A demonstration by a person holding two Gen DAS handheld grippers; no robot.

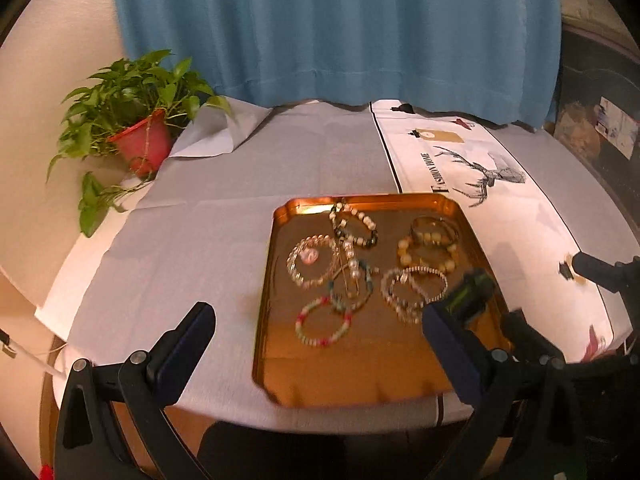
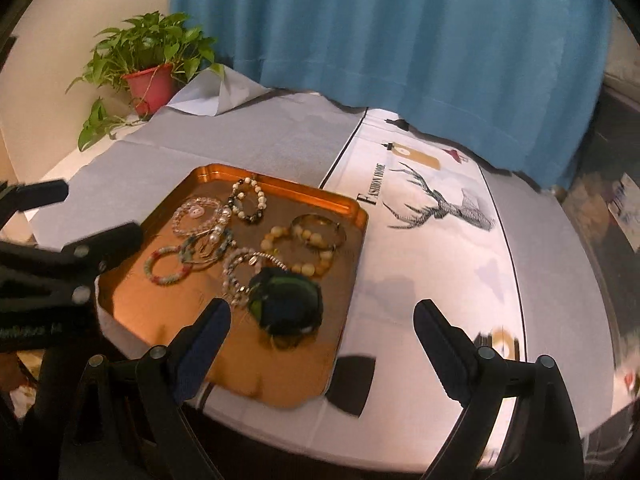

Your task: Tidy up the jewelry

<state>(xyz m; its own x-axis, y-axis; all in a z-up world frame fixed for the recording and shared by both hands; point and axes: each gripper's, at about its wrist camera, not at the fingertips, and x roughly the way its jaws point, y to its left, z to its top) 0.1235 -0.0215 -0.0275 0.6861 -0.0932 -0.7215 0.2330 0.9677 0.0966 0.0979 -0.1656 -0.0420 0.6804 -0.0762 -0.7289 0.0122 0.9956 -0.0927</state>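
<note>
A copper tray (image 1: pixel 340 384) (image 2: pixel 280 194) sits on the round table and holds several beaded bracelets: a red-white one (image 1: pixel 323 322) (image 2: pixel 168 266), a clear one (image 1: pixel 312 260) (image 2: pixel 198 216), a yellow-bead one (image 1: pixel 426 254) (image 2: pixel 300 250), a silver one (image 1: pixel 414 290). A dark green-blue bracelet (image 2: pixel 286 306) (image 1: pixel 470 294) lies at the tray's near right. My left gripper (image 1: pixel 320 344) is open above the tray's front. My right gripper (image 2: pixel 322 334) is open, just behind the dark bracelet, at the tray's right edge.
A potted green plant (image 1: pixel 140 136) (image 2: pixel 152 76) stands at the far left. A grey cloth and a white cloth with a deer print (image 1: pixel 492 176) (image 2: pixel 440 208) cover the table. A blue curtain (image 1: pixel 332 28) hangs behind.
</note>
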